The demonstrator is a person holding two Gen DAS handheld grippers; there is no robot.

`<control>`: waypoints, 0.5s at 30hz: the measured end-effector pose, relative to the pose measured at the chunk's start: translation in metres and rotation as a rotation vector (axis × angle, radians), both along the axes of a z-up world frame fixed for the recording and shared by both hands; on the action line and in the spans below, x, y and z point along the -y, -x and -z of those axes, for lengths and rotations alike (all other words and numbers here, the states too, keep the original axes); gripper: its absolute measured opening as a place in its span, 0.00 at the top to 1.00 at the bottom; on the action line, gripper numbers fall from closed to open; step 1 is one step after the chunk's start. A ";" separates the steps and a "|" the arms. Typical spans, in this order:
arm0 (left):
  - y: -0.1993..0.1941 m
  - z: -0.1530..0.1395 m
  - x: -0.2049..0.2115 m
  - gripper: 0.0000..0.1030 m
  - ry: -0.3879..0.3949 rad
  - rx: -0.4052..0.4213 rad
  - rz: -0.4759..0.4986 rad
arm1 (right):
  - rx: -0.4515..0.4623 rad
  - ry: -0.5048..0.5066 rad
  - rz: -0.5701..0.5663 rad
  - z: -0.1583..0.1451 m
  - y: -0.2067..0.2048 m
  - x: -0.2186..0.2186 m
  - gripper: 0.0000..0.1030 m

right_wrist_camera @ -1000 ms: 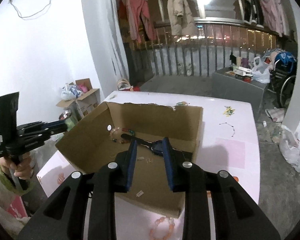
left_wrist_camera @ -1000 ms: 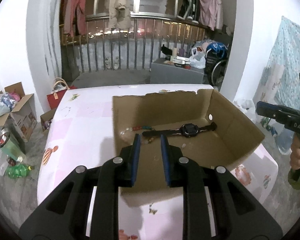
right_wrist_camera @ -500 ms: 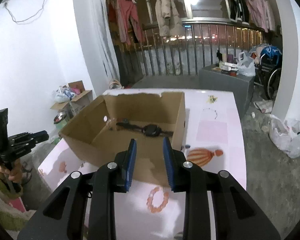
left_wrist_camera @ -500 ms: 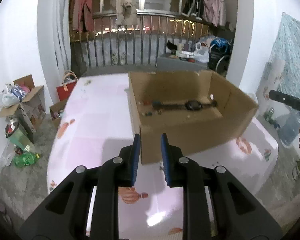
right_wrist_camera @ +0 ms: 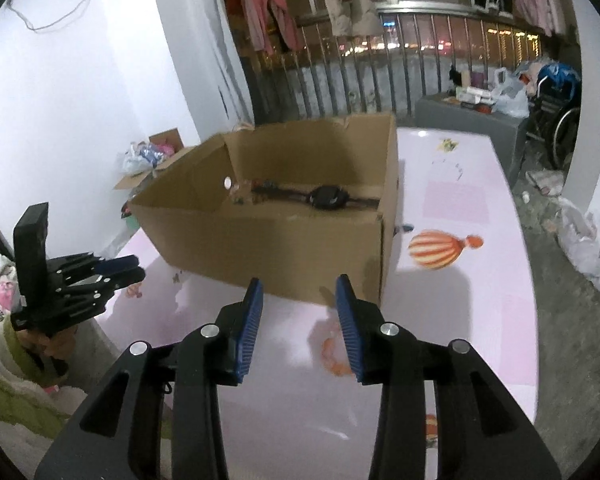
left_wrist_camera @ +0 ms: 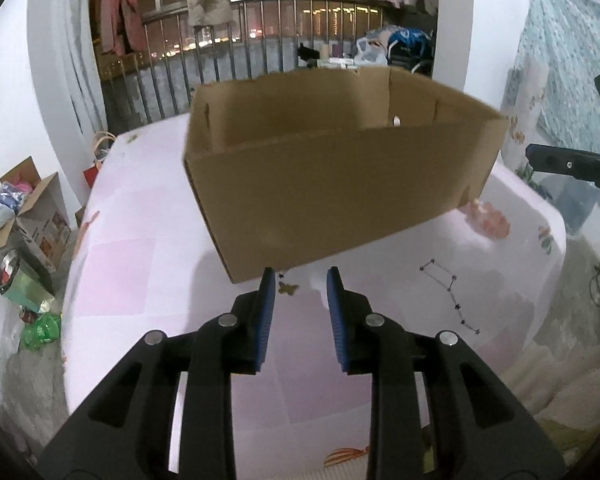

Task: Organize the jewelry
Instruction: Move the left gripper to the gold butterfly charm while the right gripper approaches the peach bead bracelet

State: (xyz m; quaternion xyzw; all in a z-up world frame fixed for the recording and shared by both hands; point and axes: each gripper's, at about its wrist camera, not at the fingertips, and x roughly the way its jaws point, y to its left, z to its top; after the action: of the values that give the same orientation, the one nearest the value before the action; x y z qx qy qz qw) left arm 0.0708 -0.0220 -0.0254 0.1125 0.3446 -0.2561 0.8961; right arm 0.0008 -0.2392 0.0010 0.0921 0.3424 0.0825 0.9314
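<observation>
both tools spread, holding nothing | right tool (right_wrist_camera: pixel 299 312) just above the bracelet (right_wrist_camera: pixel 334 354) at lower centre | left tool (left_wrist_camera: pixel 301 295) faces the box (left_wrist_camera: pixel 332 184) | risk: beads slipping out of the pads, or bumping the box

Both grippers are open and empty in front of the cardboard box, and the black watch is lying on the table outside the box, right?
Not quite: the right wrist view shows the black watch lying inside the cardboard box, not outside on the table. The left gripper and right gripper are open and empty.
</observation>
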 end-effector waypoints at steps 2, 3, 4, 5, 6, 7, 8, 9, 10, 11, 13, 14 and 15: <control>-0.003 0.005 0.000 0.76 -0.009 -0.007 0.005 | -0.027 0.013 -0.005 0.010 -0.003 -0.002 0.64; -0.003 0.008 0.000 0.76 -0.012 -0.009 0.007 | -0.034 0.017 -0.007 0.014 -0.004 -0.003 0.64; -0.004 0.010 0.001 0.76 -0.017 -0.011 0.009 | -0.040 0.020 -0.009 0.017 -0.004 -0.003 0.64; -0.005 0.011 0.002 0.76 -0.021 -0.011 0.009 | -0.049 0.023 -0.014 0.020 -0.005 -0.004 0.64; -0.004 0.012 0.004 0.75 -0.023 -0.010 0.009 | -0.053 0.025 -0.017 0.023 -0.005 -0.005 0.64; -0.004 0.013 0.006 0.74 -0.026 -0.010 0.010 | -0.056 0.029 -0.018 0.025 -0.006 -0.005 0.64; -0.005 0.015 0.006 0.74 -0.028 -0.012 0.011 | -0.060 0.039 -0.017 0.028 -0.006 -0.006 0.64; -0.005 0.017 0.007 0.74 -0.031 -0.013 0.012 | -0.065 0.045 -0.018 0.030 -0.007 -0.007 0.64; -0.006 0.018 0.008 0.74 -0.036 -0.012 0.014 | -0.069 0.047 -0.020 0.032 -0.008 -0.008 0.64; -0.007 0.018 0.008 0.74 -0.040 -0.011 0.015 | -0.072 0.047 -0.023 0.034 -0.008 -0.009 0.64; -0.007 0.020 0.011 0.73 -0.050 -0.009 0.020 | -0.079 0.050 -0.028 0.037 -0.010 -0.011 0.64; -0.008 0.020 0.011 0.73 -0.051 -0.011 0.021 | -0.081 0.055 -0.026 0.038 -0.011 -0.011 0.64; -0.008 0.022 0.010 0.73 -0.051 -0.014 0.020 | -0.085 0.058 -0.026 0.039 -0.012 -0.012 0.64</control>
State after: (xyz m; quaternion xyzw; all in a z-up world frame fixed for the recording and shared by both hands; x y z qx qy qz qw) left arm 0.0787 -0.0324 -0.0469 0.1368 0.3560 -0.2569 0.8880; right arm 0.0126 -0.2274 -0.0381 0.0641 0.3850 0.0805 0.9171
